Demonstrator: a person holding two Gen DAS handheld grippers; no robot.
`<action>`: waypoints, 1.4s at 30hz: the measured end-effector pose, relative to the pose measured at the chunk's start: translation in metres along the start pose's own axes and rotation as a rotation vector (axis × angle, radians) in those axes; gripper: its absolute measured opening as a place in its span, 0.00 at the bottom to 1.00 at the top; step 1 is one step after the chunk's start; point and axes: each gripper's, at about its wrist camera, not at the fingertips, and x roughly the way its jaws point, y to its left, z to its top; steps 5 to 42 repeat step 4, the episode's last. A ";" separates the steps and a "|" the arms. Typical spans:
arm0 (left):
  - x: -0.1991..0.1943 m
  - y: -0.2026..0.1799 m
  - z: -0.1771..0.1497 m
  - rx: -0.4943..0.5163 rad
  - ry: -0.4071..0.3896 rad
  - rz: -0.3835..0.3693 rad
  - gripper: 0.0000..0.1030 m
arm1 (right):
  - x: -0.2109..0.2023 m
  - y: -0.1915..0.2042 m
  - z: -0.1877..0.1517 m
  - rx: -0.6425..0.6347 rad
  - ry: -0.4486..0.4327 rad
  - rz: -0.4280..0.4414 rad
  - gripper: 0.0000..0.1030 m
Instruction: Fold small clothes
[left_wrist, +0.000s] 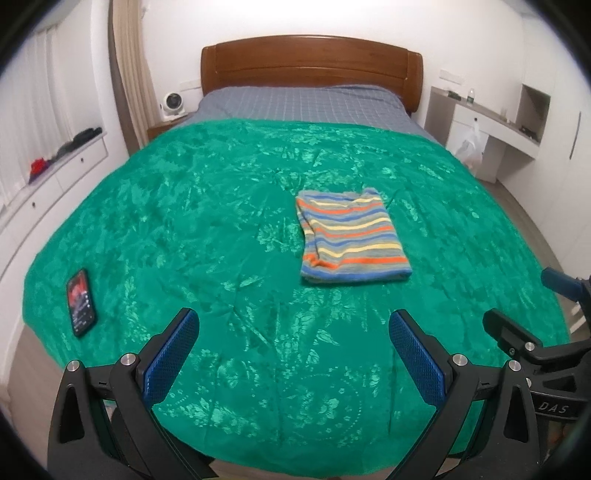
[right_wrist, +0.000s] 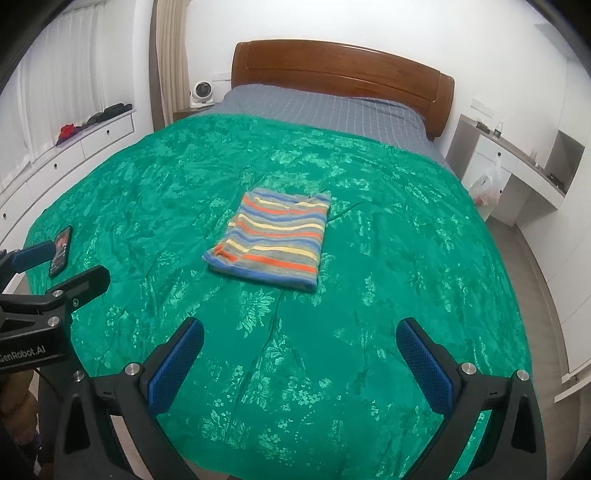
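A striped garment (left_wrist: 351, 236) in blue, orange, yellow and grey lies folded into a neat rectangle on the green bedspread (left_wrist: 221, 221); it also shows in the right wrist view (right_wrist: 271, 238). My left gripper (left_wrist: 293, 325) is open and empty, held over the near part of the bed, well short of the garment. My right gripper (right_wrist: 299, 334) is open and empty too, also short of the garment. Each gripper shows at the edge of the other's view, the right one (left_wrist: 524, 314) and the left one (right_wrist: 70, 266).
A black phone (left_wrist: 81, 302) lies on the bedspread at the near left edge. The wooden headboard (left_wrist: 310, 62) is at the far end. White drawers (left_wrist: 55, 177) run along the left wall, a white desk (left_wrist: 491, 125) with a plastic bag stands at the right.
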 end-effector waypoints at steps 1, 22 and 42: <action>0.000 -0.001 0.000 0.001 0.001 0.002 1.00 | 0.001 -0.001 0.000 0.001 0.001 0.001 1.00; 0.000 -0.005 -0.001 0.013 -0.001 0.010 0.99 | 0.001 -0.001 -0.001 0.005 -0.001 0.002 1.00; 0.000 -0.005 -0.001 0.013 -0.001 0.010 0.99 | 0.001 -0.001 -0.001 0.005 -0.001 0.002 1.00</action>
